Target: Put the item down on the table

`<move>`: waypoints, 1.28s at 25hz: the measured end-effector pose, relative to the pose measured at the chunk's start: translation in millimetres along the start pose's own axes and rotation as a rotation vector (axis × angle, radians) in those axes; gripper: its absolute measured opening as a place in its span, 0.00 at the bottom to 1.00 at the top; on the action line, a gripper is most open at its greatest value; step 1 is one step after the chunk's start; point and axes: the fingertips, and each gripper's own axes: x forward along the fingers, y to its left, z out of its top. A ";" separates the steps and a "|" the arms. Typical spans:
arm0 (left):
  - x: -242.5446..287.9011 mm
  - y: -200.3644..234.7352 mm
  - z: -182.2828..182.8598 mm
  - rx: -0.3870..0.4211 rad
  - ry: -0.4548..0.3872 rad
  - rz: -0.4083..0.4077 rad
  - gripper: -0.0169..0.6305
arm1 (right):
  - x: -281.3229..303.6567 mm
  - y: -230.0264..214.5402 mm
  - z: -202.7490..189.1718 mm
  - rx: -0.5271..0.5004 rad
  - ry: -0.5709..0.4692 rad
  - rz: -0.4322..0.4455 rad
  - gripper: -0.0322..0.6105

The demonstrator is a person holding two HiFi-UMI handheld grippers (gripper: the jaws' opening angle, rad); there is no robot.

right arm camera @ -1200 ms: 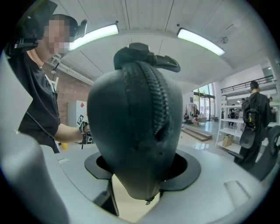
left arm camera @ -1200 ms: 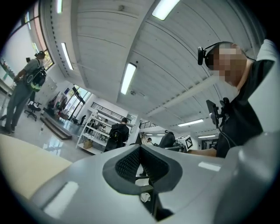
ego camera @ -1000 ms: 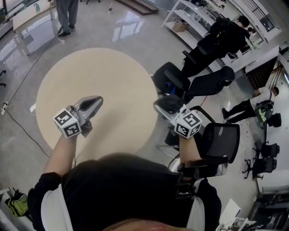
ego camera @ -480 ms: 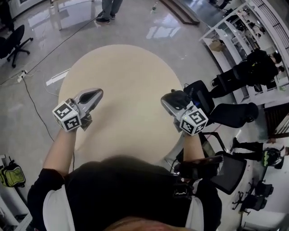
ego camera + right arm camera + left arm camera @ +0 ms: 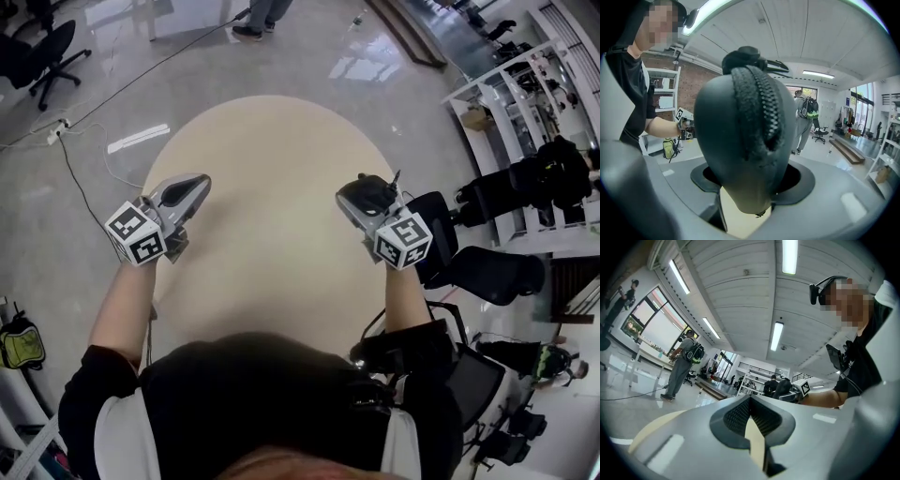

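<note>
Since a second ago the view has swung so the round worktop (image 5: 272, 169) sits centred under both arms, and the right gripper (image 5: 356, 208) has come from over the chairs off the right edge to above the worktop's right part; the left gripper (image 5: 192, 187) holds about the same spot over the left part. The right gripper is clamped at a mid-width on a dark zip case (image 5: 370, 190). Its pads press the two shell faces near the lower end, and the zip ridge runs up the middle of the right gripper view. A small dark tab or loop shows at the case's top. The case is up in the gripper and looks clear of the surface, though its height is hard to judge. The left gripper's jaws are together with nothing between them. The case looks like a semi-stiff moulded shell: probably light, matte rather than slippery, not obviously fragile. Flat faces are the right place to grip; the zip ridge or top tab would likely let it twist. Set-down is not yet done. The rounded bottom may tip or roll on release, so laying it on a face seems safer.
</note>
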 end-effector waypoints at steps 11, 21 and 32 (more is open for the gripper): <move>17.6 87.8 -31.1 -0.011 0.021 0.022 0.02 | 135.3 -34.0 -22.9 -0.067 0.119 0.031 0.52; 61.3 133.2 -56.9 -0.012 0.023 0.031 0.02 | 227.6 -79.2 -49.2 -0.134 0.187 0.068 0.52; 85.2 199.4 -95.0 -0.002 0.030 0.063 0.02 | 333.5 -112.6 -60.4 -0.282 0.246 0.088 0.52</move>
